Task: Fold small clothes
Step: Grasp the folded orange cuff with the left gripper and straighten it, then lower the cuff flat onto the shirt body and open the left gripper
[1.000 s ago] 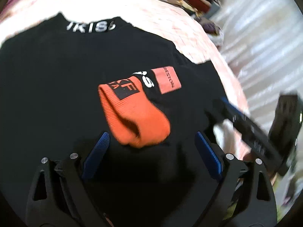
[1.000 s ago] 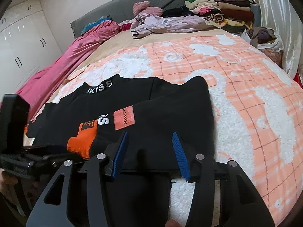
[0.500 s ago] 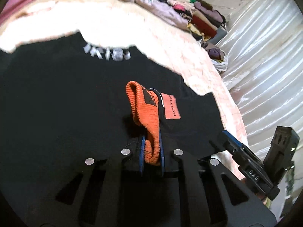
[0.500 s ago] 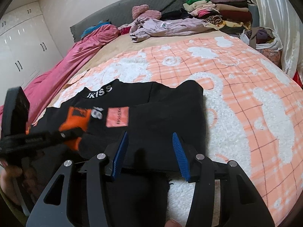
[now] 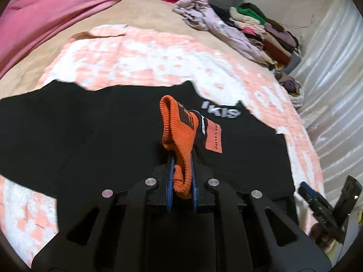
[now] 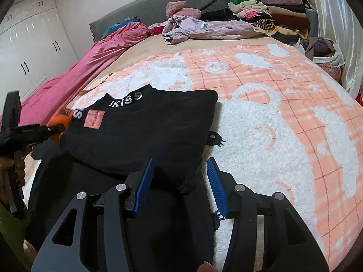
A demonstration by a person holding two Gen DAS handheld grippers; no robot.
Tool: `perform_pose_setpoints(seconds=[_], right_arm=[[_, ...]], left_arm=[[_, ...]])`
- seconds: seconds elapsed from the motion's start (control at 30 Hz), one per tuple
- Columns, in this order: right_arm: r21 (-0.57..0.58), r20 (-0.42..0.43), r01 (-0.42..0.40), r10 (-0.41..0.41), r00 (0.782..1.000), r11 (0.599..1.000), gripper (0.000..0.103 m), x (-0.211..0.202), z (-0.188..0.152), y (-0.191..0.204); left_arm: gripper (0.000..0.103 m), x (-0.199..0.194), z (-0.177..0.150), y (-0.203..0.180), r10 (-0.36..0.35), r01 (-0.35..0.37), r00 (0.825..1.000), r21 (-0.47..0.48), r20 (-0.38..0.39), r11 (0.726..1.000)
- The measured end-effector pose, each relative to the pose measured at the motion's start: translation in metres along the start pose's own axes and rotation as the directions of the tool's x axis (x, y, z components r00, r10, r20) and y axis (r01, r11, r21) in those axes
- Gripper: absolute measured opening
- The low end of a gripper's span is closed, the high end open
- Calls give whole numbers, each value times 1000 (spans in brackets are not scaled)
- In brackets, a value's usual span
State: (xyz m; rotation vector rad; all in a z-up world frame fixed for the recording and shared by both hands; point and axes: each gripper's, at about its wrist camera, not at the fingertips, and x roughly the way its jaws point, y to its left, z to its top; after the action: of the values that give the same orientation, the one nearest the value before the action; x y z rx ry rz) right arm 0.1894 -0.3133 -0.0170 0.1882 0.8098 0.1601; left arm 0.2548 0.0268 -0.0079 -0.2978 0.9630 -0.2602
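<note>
A black top (image 6: pixel 145 133) lies partly folded on a peach-and-white blanket (image 6: pixel 283 117) on a bed. The left gripper (image 5: pixel 181 181) is clamped on the top's orange cuff (image 5: pixel 179 136), lifted above the fabric. The right gripper (image 6: pixel 179 183) hovers with fingers apart over the top's near edge, gripping nothing.

Both views are evenly and softly lit, with daylight diffused through the pale curtain (image 6: pixel 331 22) at the right. Strong barrel distortion is seen, and the corners are cut off by a dark circular vignette. The left wrist view is smeared by motion blur, most over the blanket (image 5: pixel 158 56); the right wrist view is rendered sharp. Shadows are faint.
</note>
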Motion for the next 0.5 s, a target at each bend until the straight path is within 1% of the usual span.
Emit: perform_pose_setpoints(seconds=[0.03,0.1,0.17,0.23,0.27,0.3,0.5], right_arm=[[0,6,4,-4,1000,1000,47,0,0,0],[3,18,11,-11,1000,1000,47,-1,1,0],[1,24,23,-23,999,1000,47,-1,1,0],[-24,26,48,-47,999,999,47,-1,1,2],[-30,24,51,-51,998,998,47,0,1,3],[-37,21,52,-51,998,998,47,1,2,5],[-103,17,46,-45,999,994,47,4,13,26]], left_arm=[[6,1,-2,5,7,-7,1000,-6,1,1000],[6,3,-6,14,-7,6,1000,-33,-13,999],[6,5,-11,20,-7,6,1000,-35,-23,999],[11,8,-13,22,-2,1,1000,-33,-19,999],[11,7,-13,26,-6,5,1000,-43,-20,999],[13,6,-13,28,-7,7,1000,-51,-17,999],[13,-5,-5,40,-2,1,1000,-52,-2,999]])
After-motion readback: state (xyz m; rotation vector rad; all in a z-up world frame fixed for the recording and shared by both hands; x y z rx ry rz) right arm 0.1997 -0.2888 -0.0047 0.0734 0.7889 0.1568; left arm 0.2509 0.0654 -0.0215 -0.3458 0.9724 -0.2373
